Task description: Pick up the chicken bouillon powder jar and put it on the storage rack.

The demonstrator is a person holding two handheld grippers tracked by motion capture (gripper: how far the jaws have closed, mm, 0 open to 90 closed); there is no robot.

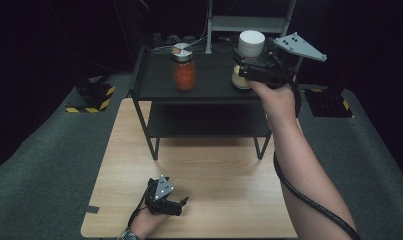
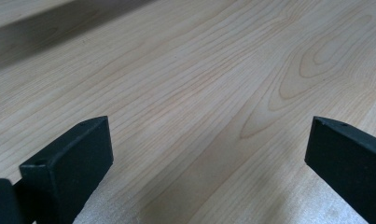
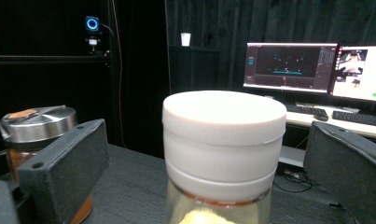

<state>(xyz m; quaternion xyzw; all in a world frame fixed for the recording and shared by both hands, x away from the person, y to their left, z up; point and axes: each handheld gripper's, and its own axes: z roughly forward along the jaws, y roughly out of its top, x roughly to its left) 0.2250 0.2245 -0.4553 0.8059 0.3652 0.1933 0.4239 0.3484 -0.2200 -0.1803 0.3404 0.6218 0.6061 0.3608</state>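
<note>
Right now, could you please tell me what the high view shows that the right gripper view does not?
High view: the wooden table, the left gripper resting low over it, the person's forearms, and the black shelf unit whole.

Right gripper view: two lit monitors and a keyboard behind the shelf, and a clear gap between each open jaw and the white lid.

Both: the white-lidded jar between the right gripper jaws, beside the metal-lidded jar of orange contents.

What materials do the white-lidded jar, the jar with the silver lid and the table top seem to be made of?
The white-lidded jar looks like clear glass or plastic: pale yellow contents show through; its matte, ridged lid seems plastic. The jar with the silver lid also looks clear-walled, showing orange contents; the shiny lid suggests metal. The light wooden table top shows grain lines, so wood or wood veneer.
</note>
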